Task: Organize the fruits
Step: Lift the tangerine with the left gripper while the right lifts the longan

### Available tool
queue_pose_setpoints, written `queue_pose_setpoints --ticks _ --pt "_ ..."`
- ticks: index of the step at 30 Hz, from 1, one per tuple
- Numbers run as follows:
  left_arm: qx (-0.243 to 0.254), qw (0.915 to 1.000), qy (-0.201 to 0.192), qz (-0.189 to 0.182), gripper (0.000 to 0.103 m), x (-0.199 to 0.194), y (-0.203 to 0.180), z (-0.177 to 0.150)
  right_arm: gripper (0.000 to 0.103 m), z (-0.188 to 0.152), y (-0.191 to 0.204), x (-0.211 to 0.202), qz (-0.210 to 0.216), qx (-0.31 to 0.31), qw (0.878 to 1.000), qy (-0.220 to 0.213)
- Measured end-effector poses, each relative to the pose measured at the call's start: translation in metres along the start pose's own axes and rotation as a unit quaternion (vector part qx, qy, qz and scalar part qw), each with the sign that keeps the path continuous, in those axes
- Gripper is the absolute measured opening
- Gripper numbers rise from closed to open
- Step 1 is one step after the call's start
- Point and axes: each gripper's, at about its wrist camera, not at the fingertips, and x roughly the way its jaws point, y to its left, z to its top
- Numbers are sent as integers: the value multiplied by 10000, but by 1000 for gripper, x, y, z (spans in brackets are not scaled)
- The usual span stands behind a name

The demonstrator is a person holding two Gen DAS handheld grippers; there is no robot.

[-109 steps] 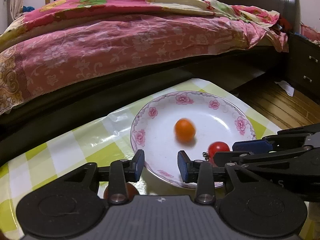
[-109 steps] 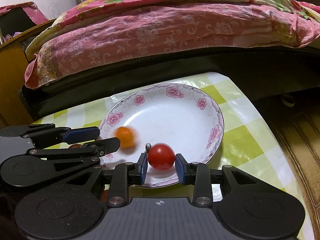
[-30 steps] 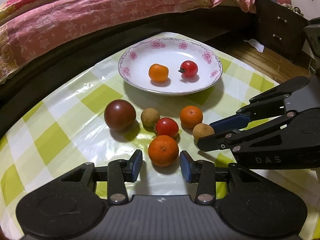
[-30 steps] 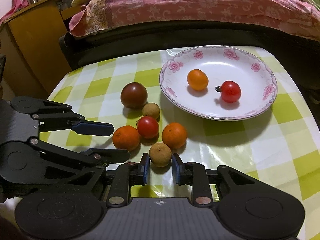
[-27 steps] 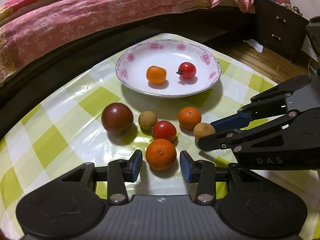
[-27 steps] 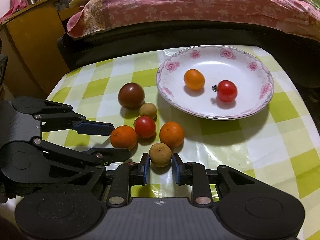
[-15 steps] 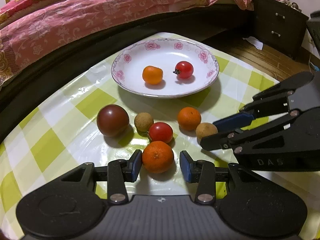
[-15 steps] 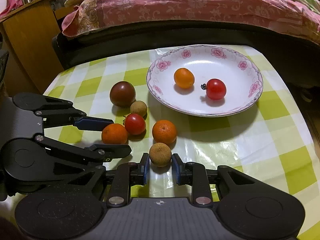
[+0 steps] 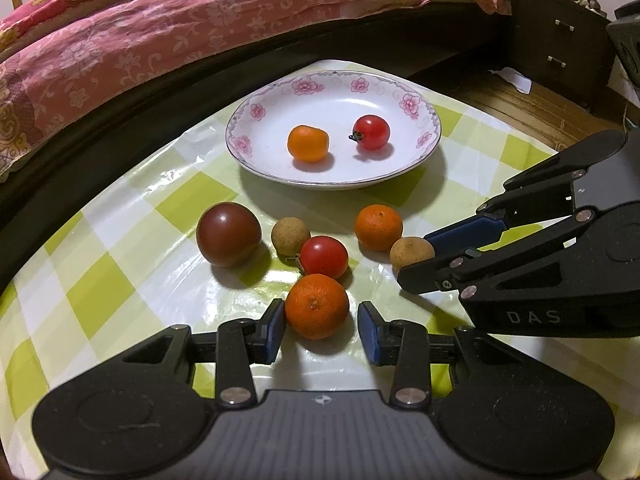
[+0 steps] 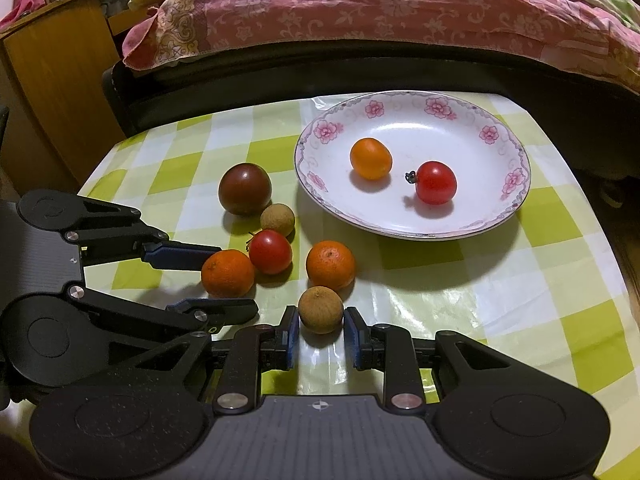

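Two fruits on plate | left tongs open | right tongs open

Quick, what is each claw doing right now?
Left gripper: open around an orange, not clamped.
Right gripper: open around a brown longan, not clearly gripping.

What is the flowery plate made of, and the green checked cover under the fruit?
The plate looks like glazed ceramic or porcelain: glossy white with printed pink flowers and a thin dark rim line, though melamine could look similar. The table cover seems to be plastic or vinyl sheet: it shines, shows glare streaks and small wrinkles rather than woven threads.
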Motion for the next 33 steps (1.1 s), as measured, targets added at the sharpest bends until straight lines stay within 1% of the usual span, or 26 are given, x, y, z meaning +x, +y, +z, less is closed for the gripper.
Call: queue_pose_setpoints --ticks 17,25,29,33 --pt "19 9999 -3 104 45 -1 -4 -1 24 -1 1 1 -36 -58 10000 19" --pt "24 9999 -10 99 40 -6 -4 -4 24 -4 2 -1 -31 -83 9999 51" --pt "19 9999 -29 100 39 -8 -5 -6 23 -7 2 -3 1 -35 10000 72" --pt "6 9998 19 187 40 -4 -5 -4 23 -10 3 -5 -26 -67 9999 72"
